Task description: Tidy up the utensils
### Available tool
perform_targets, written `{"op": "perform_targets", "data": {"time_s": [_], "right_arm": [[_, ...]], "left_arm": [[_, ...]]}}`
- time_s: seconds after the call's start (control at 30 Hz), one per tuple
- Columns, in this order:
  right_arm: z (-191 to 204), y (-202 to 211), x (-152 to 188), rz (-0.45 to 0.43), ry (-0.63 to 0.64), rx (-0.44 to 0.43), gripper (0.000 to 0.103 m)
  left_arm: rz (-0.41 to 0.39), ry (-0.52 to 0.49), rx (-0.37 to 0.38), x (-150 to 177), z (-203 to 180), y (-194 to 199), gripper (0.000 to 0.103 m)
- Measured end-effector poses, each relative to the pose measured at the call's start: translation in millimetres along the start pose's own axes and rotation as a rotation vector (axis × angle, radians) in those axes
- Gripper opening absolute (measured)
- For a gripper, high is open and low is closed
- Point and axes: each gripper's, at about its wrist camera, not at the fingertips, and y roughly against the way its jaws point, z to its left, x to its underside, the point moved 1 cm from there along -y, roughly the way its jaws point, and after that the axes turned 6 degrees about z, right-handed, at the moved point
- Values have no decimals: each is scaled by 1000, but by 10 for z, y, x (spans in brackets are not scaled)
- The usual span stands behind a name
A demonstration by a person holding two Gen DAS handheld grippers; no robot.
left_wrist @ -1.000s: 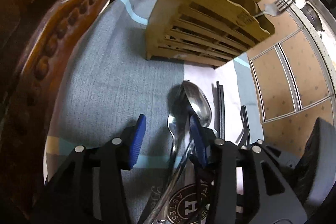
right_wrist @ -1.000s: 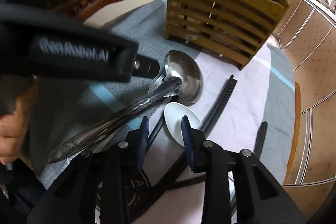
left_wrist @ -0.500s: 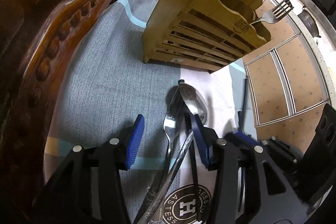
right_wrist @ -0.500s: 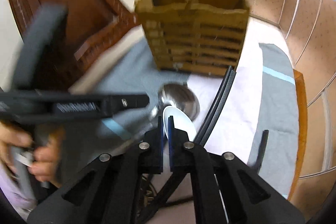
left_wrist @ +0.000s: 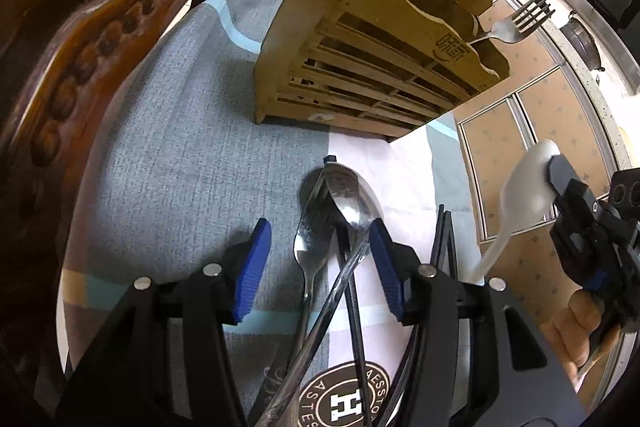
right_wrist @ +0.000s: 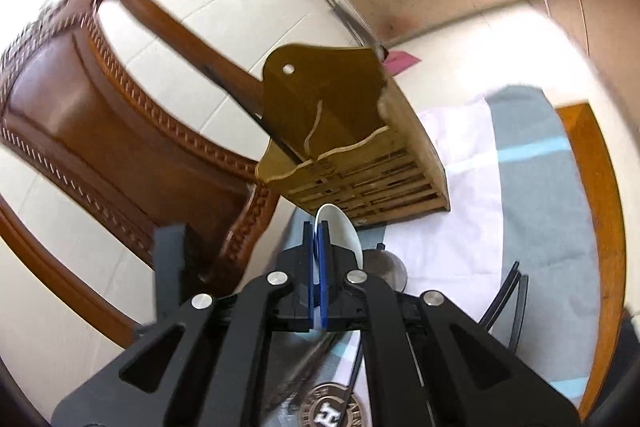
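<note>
**White spoon lifted, steel cutlery on the cloth**

The right gripper (right_wrist: pixel 319 259) has its blue ribbed jaws clamped on a smooth white spoon (right_wrist: pixel 340 233), glossy like ceramic or plastic, and holds it in the air above the worktop, bowl forward toward the wooden holder (right_wrist: pixel 352 147). From the left camera the same spoon (left_wrist: pixel 524 183) hangs off to the right, clear of the cloth.

The left gripper (left_wrist: pixel 316 267) hovers with its jaws spread wide and nothing between them. Below it lie a large polished steel spoon (left_wrist: pixel 352 199), a smaller steel spoon (left_wrist: pixel 310 251) and thin black chopsticks (left_wrist: pixel 444 239), crossing one another on a grey woven cloth (left_wrist: pixel 180 167) with pale blue stripes.

The slatted, scallop-edged holder stands upright at the far side of the cloth, a steel fork (left_wrist: pixel 516 23) sticking out of one slot. A carved brown chair (right_wrist: pixel 100 115) crowds the left edge; bare cloth lies between the cutlery and the holder.
</note>
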Motion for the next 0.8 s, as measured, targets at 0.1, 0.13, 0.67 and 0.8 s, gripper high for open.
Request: {"op": "perform_targets", "data": {"time_s": [0.1,0.13,0.67,0.8], "right_arm": [[-188,117,25,34,-93,-6,3],[-271,109,56,43,-103,18,3],[-816,241,147,165,-138,323,11],[-971,178,153,197,-149,376,19]], "left_arm": [[-3,0,10,-28,-45,-20,50],[-5,0,15,-45,-61,-29,50],[60,18,55,-385,-209,-444,46],[59,-6,32,-378,-252,-443,24]]}}
